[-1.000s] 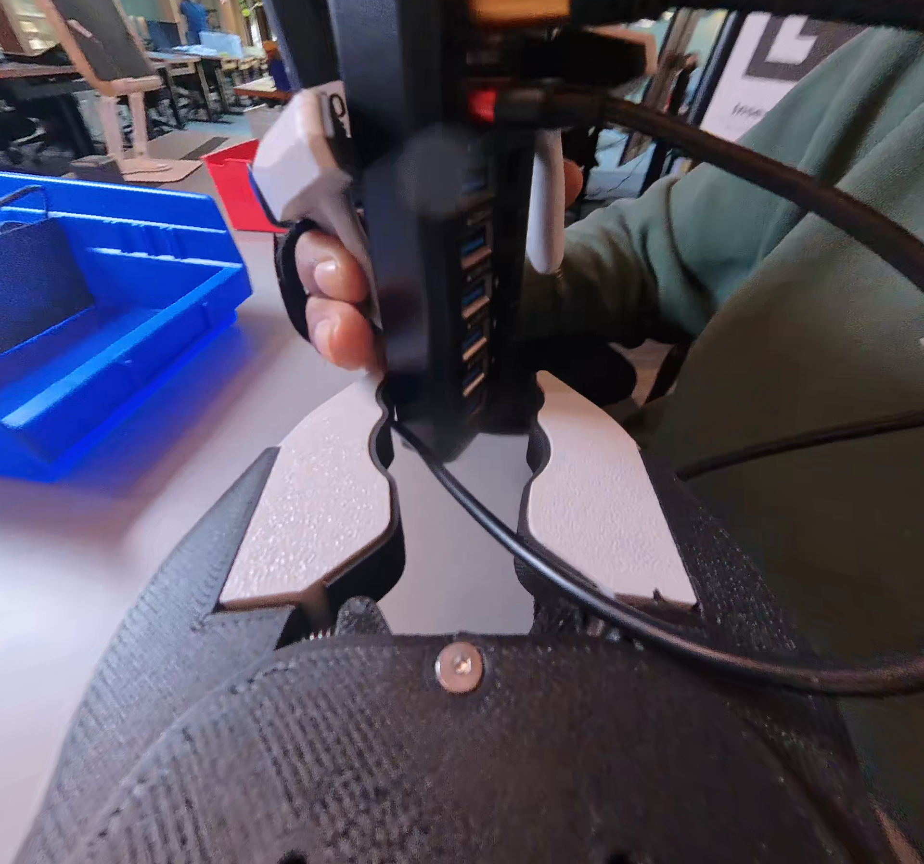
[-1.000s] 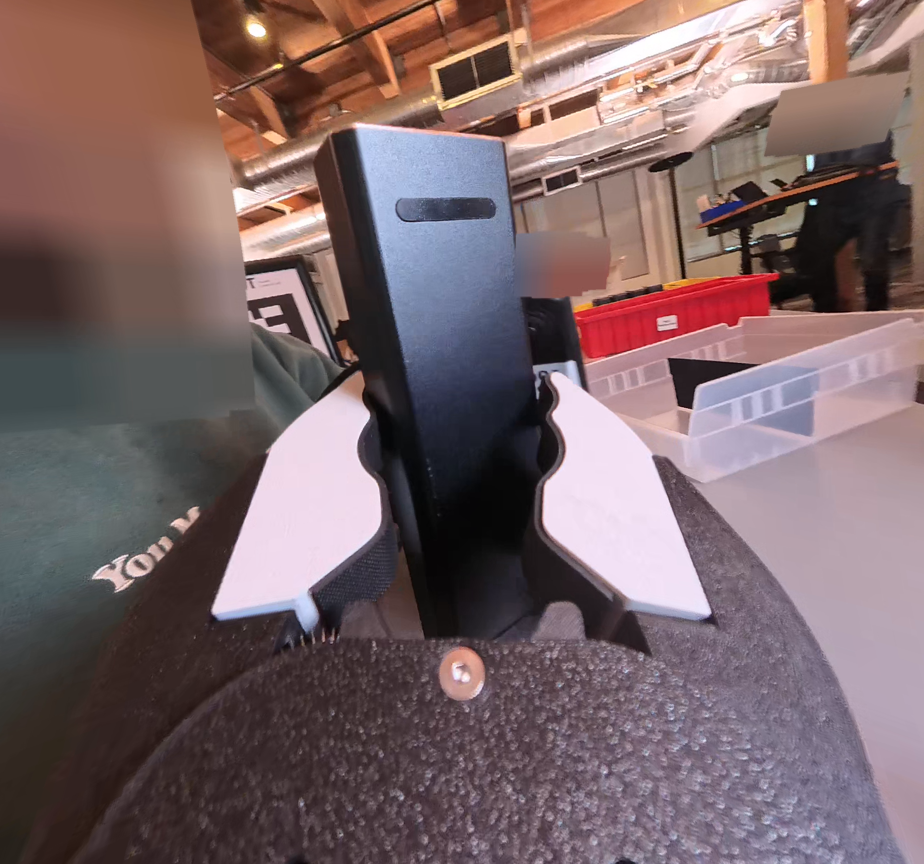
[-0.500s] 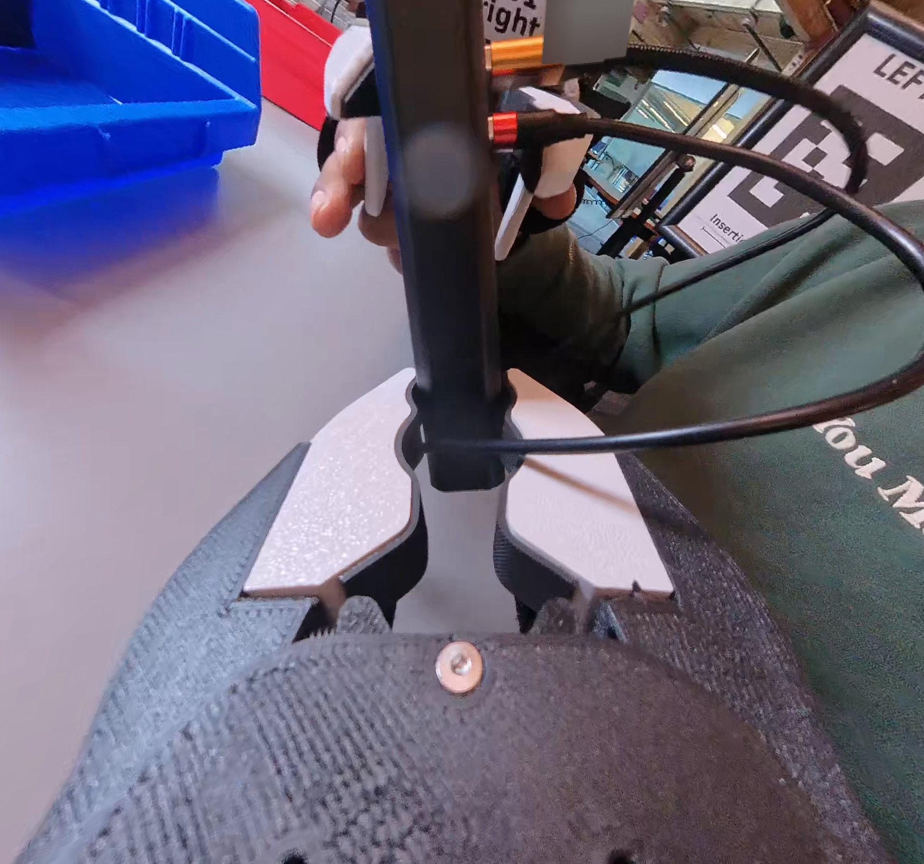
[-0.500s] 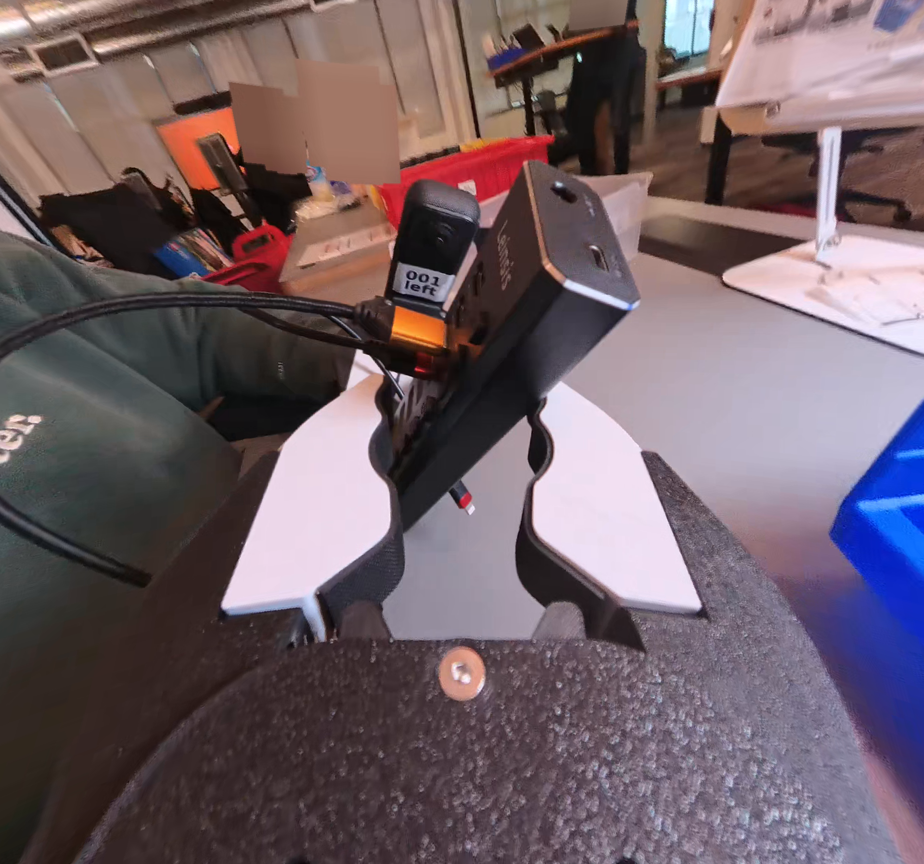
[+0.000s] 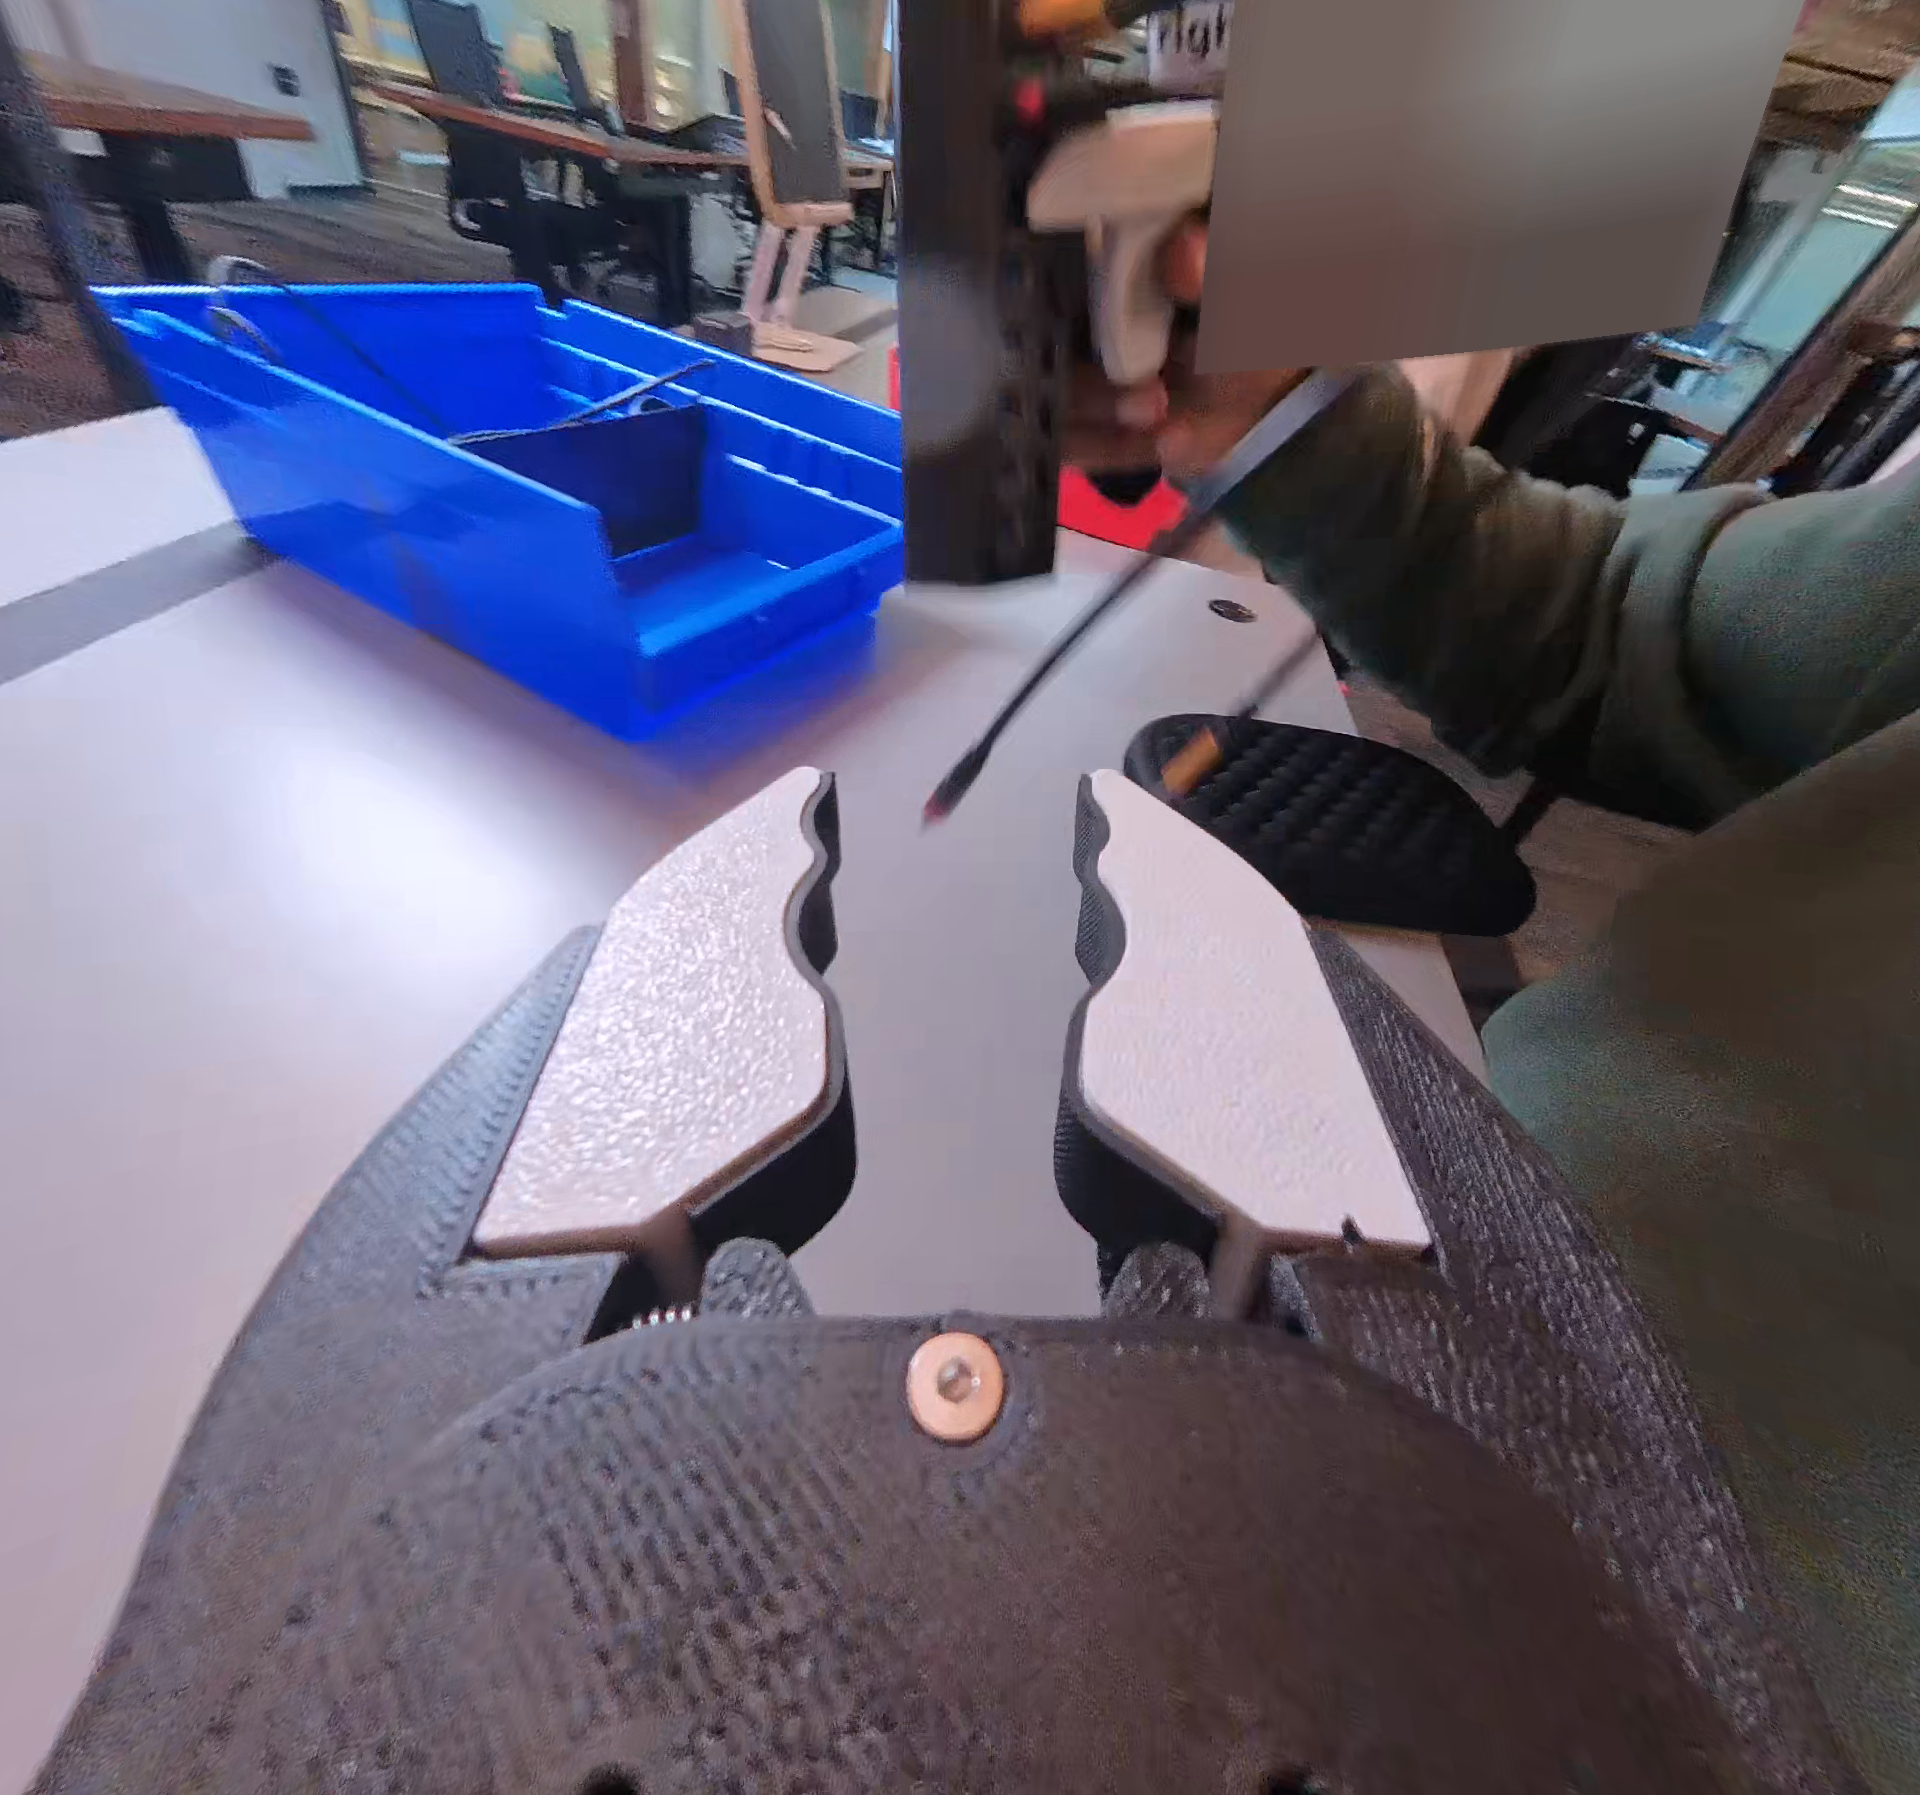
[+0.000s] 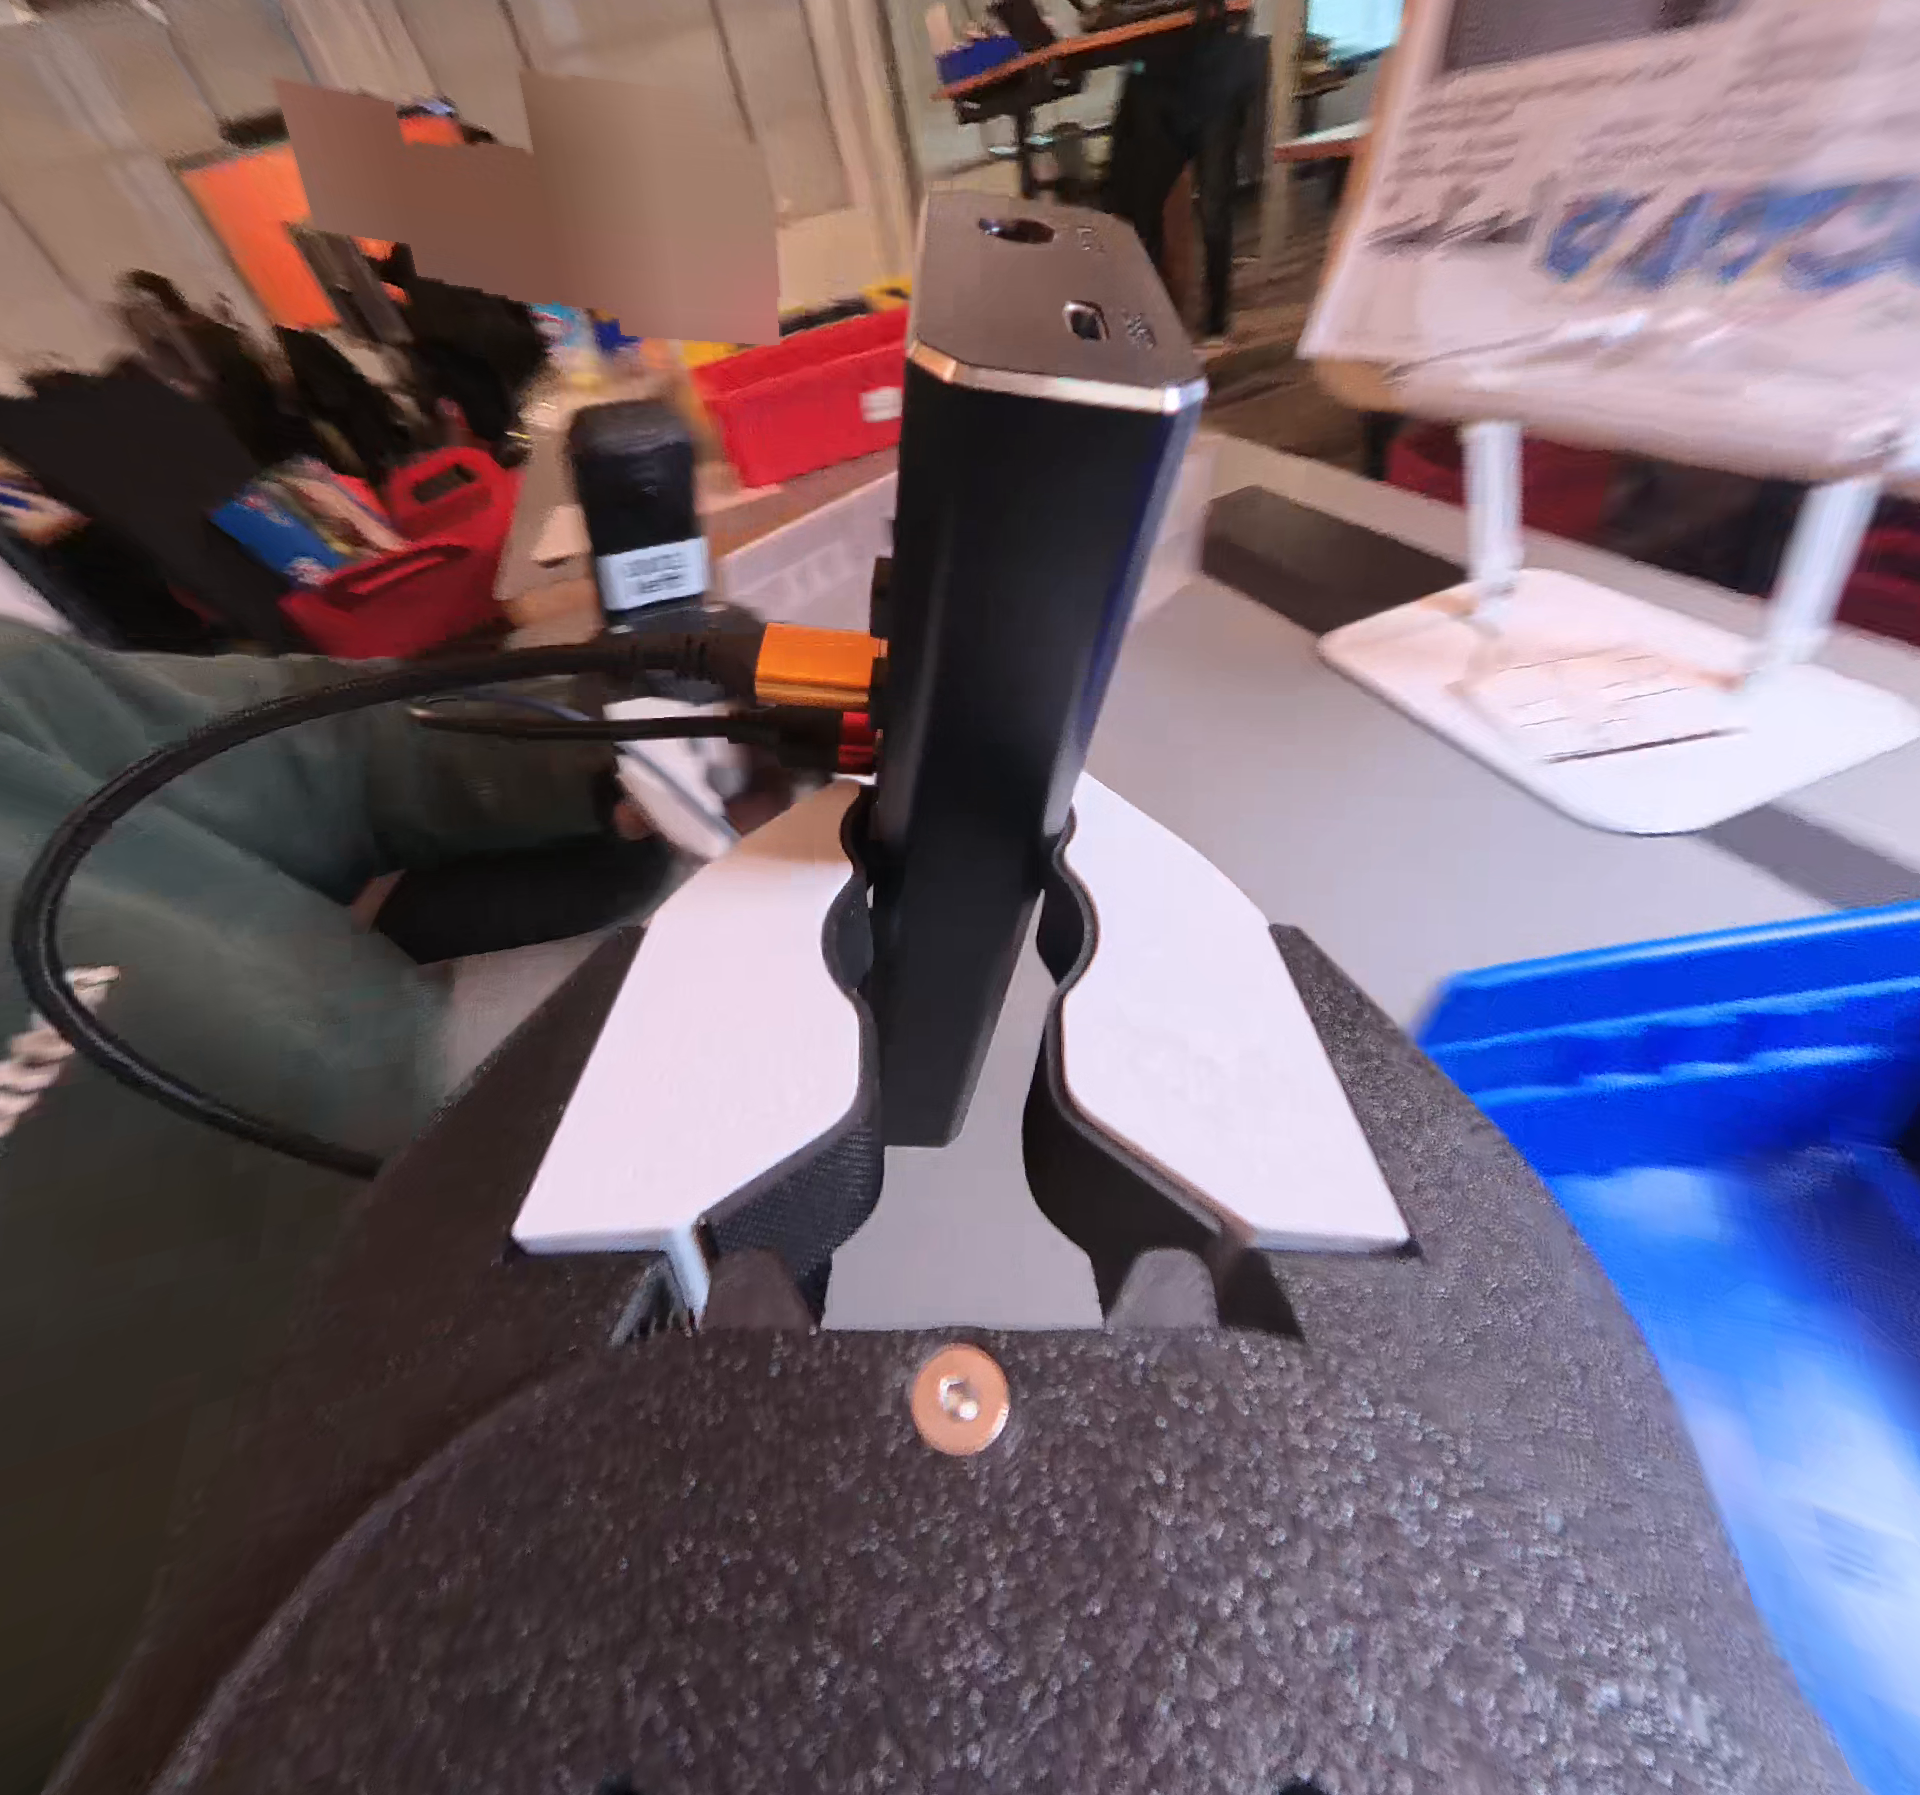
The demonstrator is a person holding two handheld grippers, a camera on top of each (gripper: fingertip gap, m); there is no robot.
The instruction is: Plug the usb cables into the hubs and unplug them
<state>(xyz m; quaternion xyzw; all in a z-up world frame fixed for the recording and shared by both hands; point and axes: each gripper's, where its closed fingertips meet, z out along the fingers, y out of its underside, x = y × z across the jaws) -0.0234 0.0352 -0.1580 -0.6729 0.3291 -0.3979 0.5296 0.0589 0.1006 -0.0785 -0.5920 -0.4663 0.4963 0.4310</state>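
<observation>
Black hub (image 6: 997, 706) stands pinched in my right gripper (image 6: 961, 924). Two cables (image 6: 312, 706) are plugged in. My left gripper (image 5: 951, 872) is spread, holding nothing.

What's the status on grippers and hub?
Left gripper open, empty. Right gripper shut on black USB hub, held upright. Orange-plug cable and red-plug cable both seated. Blue bin close on the right.

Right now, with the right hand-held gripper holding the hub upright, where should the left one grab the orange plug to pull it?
Probably grip the orange plug on its metal shell, not the cable. It sticks out sideways from the hub, so come in along the cable side and pull straight away. The left hand-held gripper is open and empty.
</observation>
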